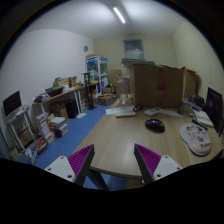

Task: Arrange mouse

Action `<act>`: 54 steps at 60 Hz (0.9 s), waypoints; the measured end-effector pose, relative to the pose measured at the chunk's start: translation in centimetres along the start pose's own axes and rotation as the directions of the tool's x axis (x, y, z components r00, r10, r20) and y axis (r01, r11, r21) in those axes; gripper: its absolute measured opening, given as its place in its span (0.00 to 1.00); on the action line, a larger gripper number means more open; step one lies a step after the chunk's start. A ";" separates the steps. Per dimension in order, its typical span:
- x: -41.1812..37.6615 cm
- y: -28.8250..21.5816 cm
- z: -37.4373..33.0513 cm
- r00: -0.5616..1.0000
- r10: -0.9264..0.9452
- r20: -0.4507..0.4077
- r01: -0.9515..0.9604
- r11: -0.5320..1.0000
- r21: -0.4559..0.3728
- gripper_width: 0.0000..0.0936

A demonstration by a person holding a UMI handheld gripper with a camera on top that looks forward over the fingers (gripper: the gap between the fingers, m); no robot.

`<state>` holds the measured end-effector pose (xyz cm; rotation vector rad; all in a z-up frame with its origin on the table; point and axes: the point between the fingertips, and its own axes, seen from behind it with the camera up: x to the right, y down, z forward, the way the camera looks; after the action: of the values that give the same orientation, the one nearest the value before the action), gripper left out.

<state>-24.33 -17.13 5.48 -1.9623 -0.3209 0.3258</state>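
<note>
Mouse (pixel 154 125) on table (pixel 120 140), beyond tool (pixel 114 160); keyboard (pixel 197 138) right of mouse.

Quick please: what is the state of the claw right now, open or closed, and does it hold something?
Claw: open, holding nothing. The mouse lies on the table, beyond the fingers and apart from them.
</note>
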 end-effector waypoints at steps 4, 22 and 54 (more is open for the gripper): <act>1.0 -1.0 -0.7 1.000 -0.001 -0.011 0.001 1.000 -0.003 0.89; 7.1 -0.1 0.3 0.994 -0.027 -0.107 0.024 0.999 -0.036 0.88; 20.3 -0.3 13.3 0.992 0.002 -0.127 -0.026 0.982 -0.185 0.88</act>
<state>-10.41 1.69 -1.10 -2.1593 -0.2633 0.1842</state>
